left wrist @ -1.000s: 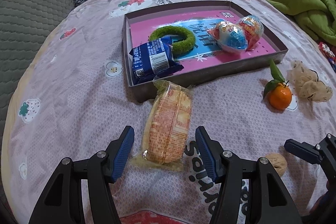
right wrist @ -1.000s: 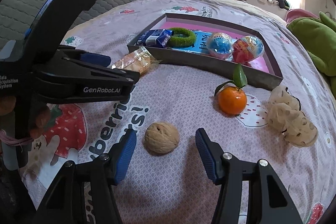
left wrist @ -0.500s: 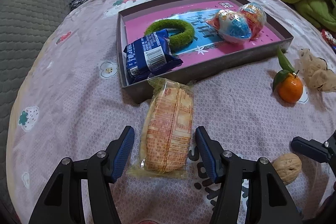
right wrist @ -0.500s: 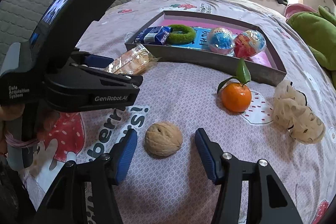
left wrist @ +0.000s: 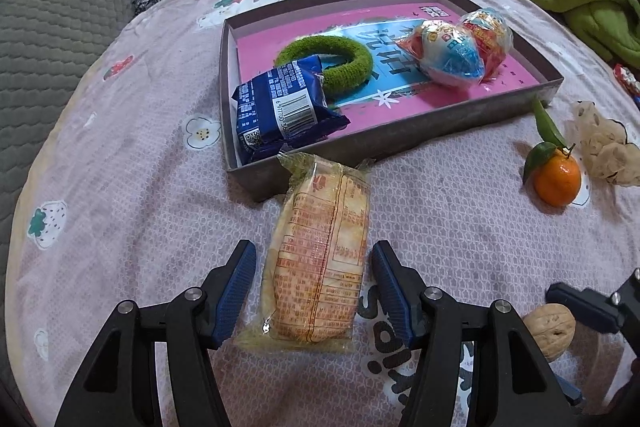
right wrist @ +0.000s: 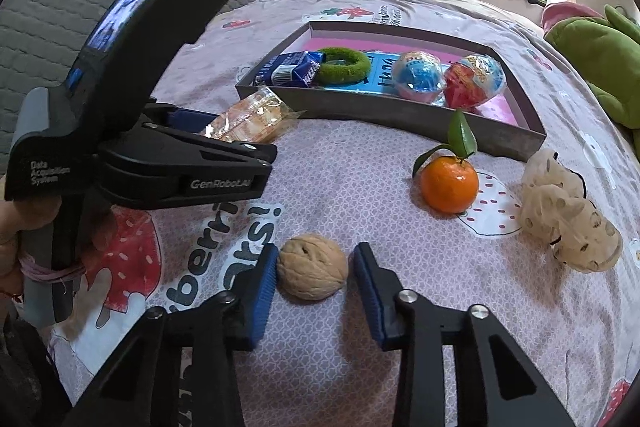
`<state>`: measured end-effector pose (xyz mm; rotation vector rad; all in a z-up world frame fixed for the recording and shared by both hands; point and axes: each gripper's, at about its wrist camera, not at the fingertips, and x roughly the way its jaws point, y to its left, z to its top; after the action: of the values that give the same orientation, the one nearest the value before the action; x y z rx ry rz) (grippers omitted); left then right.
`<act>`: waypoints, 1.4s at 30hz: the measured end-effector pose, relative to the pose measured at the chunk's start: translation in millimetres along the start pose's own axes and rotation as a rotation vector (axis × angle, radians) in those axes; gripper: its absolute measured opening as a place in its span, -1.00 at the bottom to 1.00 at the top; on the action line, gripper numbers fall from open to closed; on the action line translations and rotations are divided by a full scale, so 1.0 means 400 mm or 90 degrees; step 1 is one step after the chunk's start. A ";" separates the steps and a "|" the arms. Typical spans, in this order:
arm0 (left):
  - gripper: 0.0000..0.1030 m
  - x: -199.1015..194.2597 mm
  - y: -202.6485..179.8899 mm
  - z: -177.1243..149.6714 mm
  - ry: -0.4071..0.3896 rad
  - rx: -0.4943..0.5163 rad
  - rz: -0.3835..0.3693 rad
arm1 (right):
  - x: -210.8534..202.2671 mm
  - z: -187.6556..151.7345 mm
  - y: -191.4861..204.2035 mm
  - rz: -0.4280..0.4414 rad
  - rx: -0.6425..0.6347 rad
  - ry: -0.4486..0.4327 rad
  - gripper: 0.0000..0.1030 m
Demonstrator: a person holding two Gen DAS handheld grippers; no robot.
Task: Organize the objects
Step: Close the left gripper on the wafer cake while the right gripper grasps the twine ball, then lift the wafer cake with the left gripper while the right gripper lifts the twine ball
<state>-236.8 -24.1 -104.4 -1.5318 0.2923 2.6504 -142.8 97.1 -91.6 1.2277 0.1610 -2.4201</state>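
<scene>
Since a second ago: right gripper (right wrist: 314, 269) jaws have just been closing around the walnut (right wrist: 312, 266); its left pad looks to touch the shell, a gap remains at the right pad, so no pinch yet.
Left gripper (left wrist: 312, 291): spread wide, astride the wafer packet (left wrist: 318, 259), pads clear of the wrap.
Where things lie: walnut and packet on the bedspread (left wrist: 120, 187), near its front edge; packet's far end touches the tray (left wrist: 400, 139) near its front-left corner.
Risk, walnut: round and hard, contact on one side may roll it away or squirt it out as the jaws shut.
Risk, packet: slippery, crinkly film; a grip on loose wrap could slip.
Risk, crowding: both tools close together, may bump.
</scene>
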 end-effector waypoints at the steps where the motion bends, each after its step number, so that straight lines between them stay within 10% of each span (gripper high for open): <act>1: 0.21 0.001 0.000 0.000 0.000 -0.001 -0.002 | 0.000 0.000 0.001 0.000 -0.002 0.000 -0.32; 42: -0.09 -0.095 0.015 0.008 -0.051 -0.045 -0.041 | -0.024 0.022 -0.019 0.012 0.013 -0.021 -0.33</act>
<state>-221.2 -28.0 -69.2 -1.4241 0.1435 2.6903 -147.4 104.7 -79.2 1.1913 0.1153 -2.4300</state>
